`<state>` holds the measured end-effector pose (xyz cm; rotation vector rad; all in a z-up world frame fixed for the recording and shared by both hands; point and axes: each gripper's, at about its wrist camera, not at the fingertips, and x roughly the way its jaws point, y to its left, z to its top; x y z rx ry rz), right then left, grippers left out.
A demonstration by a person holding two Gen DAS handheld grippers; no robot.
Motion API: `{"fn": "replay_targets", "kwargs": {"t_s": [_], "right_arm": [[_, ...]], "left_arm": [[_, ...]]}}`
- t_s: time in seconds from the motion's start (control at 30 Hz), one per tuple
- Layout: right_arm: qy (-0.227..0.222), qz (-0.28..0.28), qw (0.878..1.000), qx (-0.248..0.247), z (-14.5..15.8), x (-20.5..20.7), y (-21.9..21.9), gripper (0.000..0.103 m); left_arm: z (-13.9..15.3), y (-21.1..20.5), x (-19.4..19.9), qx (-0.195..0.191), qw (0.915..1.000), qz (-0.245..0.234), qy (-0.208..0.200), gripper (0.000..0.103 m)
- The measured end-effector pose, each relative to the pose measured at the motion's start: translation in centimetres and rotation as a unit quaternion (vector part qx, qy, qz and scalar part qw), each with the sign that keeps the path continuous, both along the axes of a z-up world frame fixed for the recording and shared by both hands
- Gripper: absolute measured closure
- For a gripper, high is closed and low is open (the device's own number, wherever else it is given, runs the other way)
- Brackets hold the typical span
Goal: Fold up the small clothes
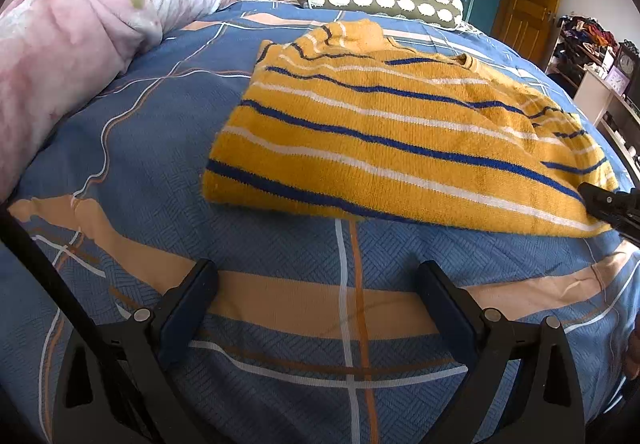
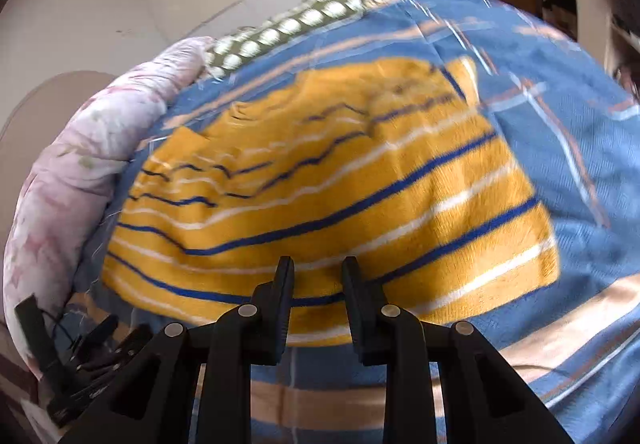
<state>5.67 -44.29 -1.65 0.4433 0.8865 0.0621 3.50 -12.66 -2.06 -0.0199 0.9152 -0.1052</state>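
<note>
Yellow knit with blue and white stripes: the sweater (image 1: 384, 131) lies on the bed (image 1: 160, 131), on a blue patterned cover. Judged from its outline, the fold is partly done. Both sleeves appear turned in over the body, leaving a roughly rectangular panel with the collar at its far edge. One more fold, hem toward collar, appears to remain, followed by smoothing; the upper layers toward the collar are rumpled.

Left claw (image 1: 316, 308): released, jaws spread wide, nothing between them. It hangs over bare cover. In the left wrist view the sweater lies at 12 to 1 o'clock from this claw, clear of it, with a strip of cover between its near edge and the fingertips.

Right claw (image 2: 316, 272): jaws parted narrowly, no cloth between them. In the right wrist view its tips stand just at the near hem of the sweater (image 2: 320, 183), which fills the area from 10 to 2 o'clock ahead. Whether the tips touch the knit cannot be told; the picture is blurred. In the left wrist view this claw enters at 3 o'clock, at the sweater's right near corner.

Surroundings: a pink quilt (image 1: 68, 39) at 10 o'clock and a green bolster (image 1: 380, 1) at 12 o'clock beyond the sweater.
</note>
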Motion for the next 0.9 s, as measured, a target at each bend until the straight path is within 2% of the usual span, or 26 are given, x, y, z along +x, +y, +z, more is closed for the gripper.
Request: {"fn": "replay_targets", "kwargs": {"t_s": [0.33,0.5,0.7,0.9], "right_arm": [[-0.026,-0.014,1.0,-0.006,-0.6,-0.8,0.1,0.075],[-0.048,-0.013,0.998,-0.023,-0.8,-1.3,0.7,0.07],[-0.064,-0.003,0.998,-0.012,-0.9,-1.5,0.8,0.061],[-0.074,0.001,0.997,0.018,-1.1,-1.7,0.2,0.059]], "left_arm": [[0.1,-0.1,0.1,0.001,1.0,0.0,0.004,0.004],[0.0,-0.2,0.1,0.004,1.0,0.001,0.005,0.004],[0.0,-0.2,0.1,0.008,1.0,0.003,0.005,0.003],[0.0,-0.2,0.0,0.01,0.9999,0.004,0.005,0.003]]}}
